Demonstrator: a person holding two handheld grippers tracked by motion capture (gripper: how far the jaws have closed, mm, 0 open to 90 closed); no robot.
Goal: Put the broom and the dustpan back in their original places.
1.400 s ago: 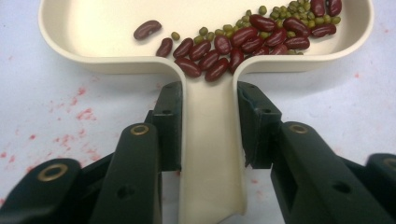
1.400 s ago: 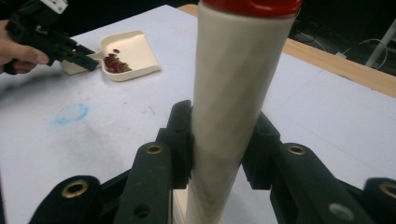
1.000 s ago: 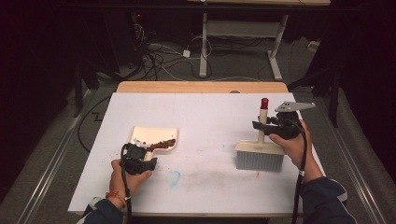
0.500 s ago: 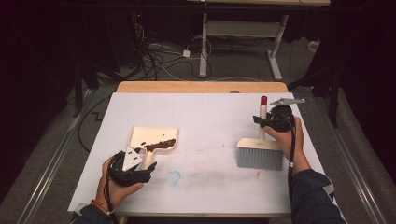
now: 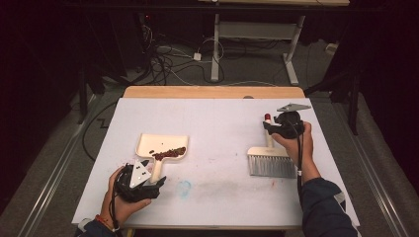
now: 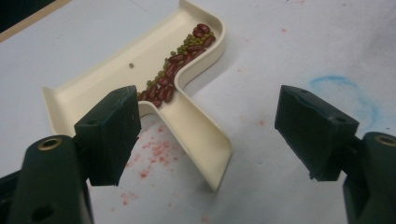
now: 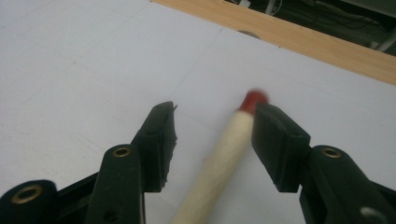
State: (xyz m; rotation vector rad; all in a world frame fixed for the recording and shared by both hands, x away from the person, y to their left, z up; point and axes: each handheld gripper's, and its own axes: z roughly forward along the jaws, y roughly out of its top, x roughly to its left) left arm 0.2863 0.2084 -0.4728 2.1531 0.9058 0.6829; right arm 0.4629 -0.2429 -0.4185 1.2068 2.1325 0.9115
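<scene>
High view: the dustpan [image 5: 163,148], holding beans [image 5: 169,153], lies on the white surface [image 5: 217,123], and the left tool [image 6: 205,130] has just opened wide around its handle without touching. The right tool [image 7: 212,135] has been opening too; the brush [image 5: 271,160] handle lies loose between its jaws.

I see the dustpan [image 5: 163,146] lying on the table's [image 5: 217,118] left half, beans [image 5: 169,153] inside it. The brush [image 5: 270,160] lies well apart on the right, handle pointing away from me.

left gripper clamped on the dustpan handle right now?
No: in the left gripper view the left gripper stands wide open, both pads clear of the dustpan handle lying between them.
</scene>
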